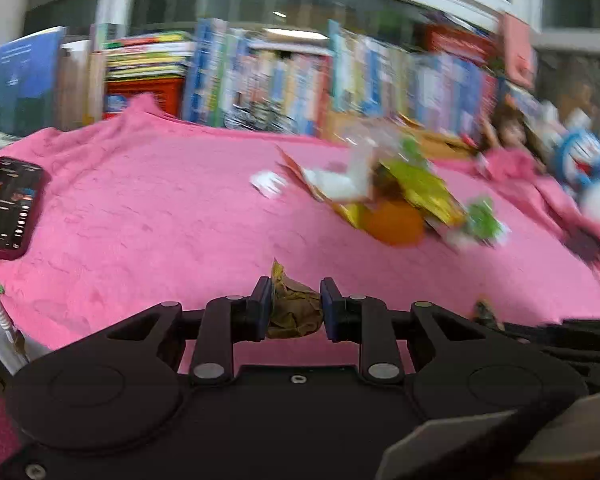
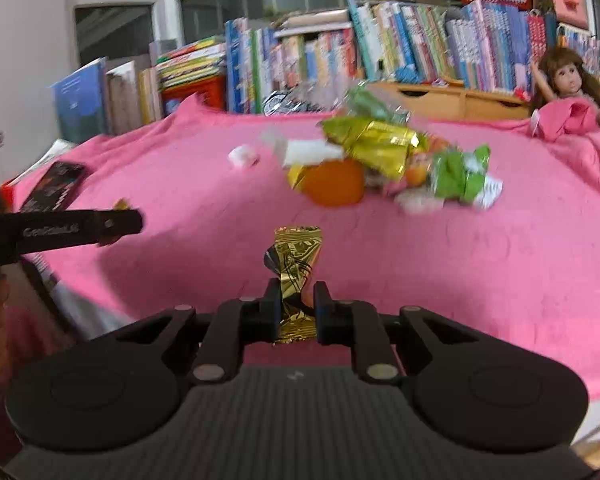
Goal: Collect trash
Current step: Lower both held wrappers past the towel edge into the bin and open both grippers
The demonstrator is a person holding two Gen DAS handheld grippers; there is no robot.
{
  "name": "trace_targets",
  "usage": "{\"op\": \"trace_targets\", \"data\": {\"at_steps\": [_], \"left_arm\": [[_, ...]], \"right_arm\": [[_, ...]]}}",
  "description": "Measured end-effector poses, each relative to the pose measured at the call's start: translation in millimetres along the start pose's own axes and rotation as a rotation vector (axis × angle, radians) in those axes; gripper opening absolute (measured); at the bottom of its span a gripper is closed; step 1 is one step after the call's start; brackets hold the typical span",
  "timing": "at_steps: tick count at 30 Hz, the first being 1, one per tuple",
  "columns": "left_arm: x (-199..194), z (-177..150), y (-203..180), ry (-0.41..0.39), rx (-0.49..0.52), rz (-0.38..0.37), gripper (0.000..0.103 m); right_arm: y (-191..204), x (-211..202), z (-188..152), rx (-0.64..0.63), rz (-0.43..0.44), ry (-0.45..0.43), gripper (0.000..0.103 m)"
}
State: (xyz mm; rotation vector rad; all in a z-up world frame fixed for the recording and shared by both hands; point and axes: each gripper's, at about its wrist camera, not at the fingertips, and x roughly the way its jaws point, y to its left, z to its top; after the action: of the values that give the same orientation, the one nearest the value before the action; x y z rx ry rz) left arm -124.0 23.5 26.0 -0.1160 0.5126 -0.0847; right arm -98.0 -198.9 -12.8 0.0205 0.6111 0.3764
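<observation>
My left gripper (image 1: 295, 300) is shut on a crumpled brownish-gold wrapper (image 1: 294, 310), held just above the pink blanket (image 1: 140, 208). In the right wrist view my right gripper (image 2: 297, 300) is shut on a shiny gold foil wrapper (image 2: 296, 256) that sticks up between its pads. A heap of trash (image 2: 384, 152) lies further back: gold and green wrappers, white paper and an orange (image 2: 334, 186). The same heap (image 1: 404, 188) sits right of centre in the left wrist view. A small white scrap (image 2: 243, 156) lies left of the heap. The left gripper's finger (image 2: 112, 222) juts in from the left.
A phone (image 1: 10, 208) lies on the blanket's left side. A row of books (image 2: 380, 40) lines the back under a window. A doll (image 2: 566, 84) and a blue-white plush toy (image 1: 584, 160) sit at the right.
</observation>
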Motion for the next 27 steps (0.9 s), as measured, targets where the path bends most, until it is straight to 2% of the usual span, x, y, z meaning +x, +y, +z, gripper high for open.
{"op": "trace_targets", "data": {"at_steps": [6, 16, 22, 24, 25, 26, 27], "left_arm": [[-18, -34, -21, 0.12, 0.089, -0.05, 0.025], [35, -102, -12, 0.47, 0.086, -0.03, 0.025], [52, -131, -4, 0.582, 0.061, -0.018, 0.026], [52, -134, -2, 0.591, 0.065, -0.019, 0.028], [51, -134, -2, 0.589, 0.071, -0.013, 0.035], [50, -134, -2, 0.585, 0.079, -0.008, 0.04], [52, -133, -4, 0.579, 0.085, -0.002, 0.047]], "right_arm": [[9, -8, -43, 0.006, 0.031, 0.122, 0.021], [-1, 32, -104, 0.103, 0.021, 0.317, 0.023], [2, 49, -123, 0.117, 0.017, 0.371, 0.025], [3, 52, -124, 0.118, 0.019, 0.379, 0.03], [3, 53, -125, 0.118, 0.02, 0.381, 0.03], [4, 53, -123, 0.118, 0.019, 0.382, 0.037], [5, 53, -123, 0.115, 0.017, 0.382, 0.048]]}}
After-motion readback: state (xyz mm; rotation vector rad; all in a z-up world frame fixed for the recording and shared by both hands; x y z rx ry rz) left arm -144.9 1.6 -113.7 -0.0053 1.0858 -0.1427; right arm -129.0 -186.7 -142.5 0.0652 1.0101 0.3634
